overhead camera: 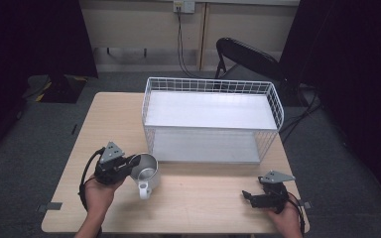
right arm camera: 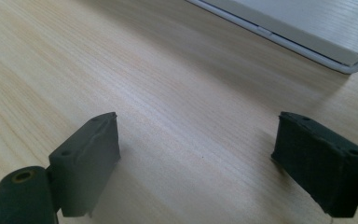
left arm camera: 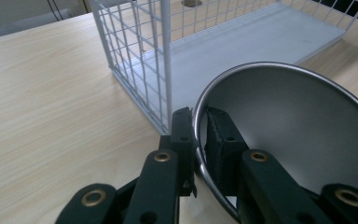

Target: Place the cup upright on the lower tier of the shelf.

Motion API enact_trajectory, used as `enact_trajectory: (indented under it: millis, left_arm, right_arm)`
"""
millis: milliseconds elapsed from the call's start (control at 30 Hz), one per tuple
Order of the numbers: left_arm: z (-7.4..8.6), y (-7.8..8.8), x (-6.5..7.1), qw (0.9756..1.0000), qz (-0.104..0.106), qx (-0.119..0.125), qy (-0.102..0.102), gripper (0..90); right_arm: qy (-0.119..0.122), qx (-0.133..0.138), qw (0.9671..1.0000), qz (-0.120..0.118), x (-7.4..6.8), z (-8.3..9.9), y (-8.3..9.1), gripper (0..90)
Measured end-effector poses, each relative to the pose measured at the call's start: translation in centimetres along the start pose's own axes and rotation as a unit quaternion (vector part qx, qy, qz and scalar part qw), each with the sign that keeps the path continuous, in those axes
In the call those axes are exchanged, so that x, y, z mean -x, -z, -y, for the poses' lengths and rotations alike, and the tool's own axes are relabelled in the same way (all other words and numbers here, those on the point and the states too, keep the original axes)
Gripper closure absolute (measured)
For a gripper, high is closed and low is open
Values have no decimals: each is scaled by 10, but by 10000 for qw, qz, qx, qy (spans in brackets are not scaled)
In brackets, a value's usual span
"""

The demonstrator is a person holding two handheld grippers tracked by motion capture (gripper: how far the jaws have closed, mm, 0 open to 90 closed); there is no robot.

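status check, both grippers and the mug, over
Left gripper shut on metal mug rim, mug at table's front left. Right gripper open, empty, low over bare table. Wire rack directly behind mug.

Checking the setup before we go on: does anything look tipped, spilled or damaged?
Only the metal mug is off: the left gripper pinches its rim, one jaw inside and one outside, so it tilts rather than standing flat. Nothing spilled. The wire shelf looks intact.
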State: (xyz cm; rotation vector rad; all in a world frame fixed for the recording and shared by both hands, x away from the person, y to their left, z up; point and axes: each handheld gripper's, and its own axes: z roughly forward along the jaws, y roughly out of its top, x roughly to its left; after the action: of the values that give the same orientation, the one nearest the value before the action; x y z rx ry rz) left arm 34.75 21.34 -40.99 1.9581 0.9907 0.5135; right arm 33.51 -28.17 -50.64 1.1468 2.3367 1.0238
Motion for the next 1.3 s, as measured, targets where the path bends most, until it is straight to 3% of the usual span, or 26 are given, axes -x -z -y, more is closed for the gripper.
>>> enact_trajectory:
  millis: [700, 1300]
  left_arm:
    - [-33, -27, 24, 9996, 142, -2, -239, 821]
    - [-48, -48, 34, 9997, 170, 85, -140, 821]
  right_arm:
    - [12, 2, 10000, -23, 0, 1, 1, 131]
    - [12, -2, 10000, -20, 0, 1, 1, 131]
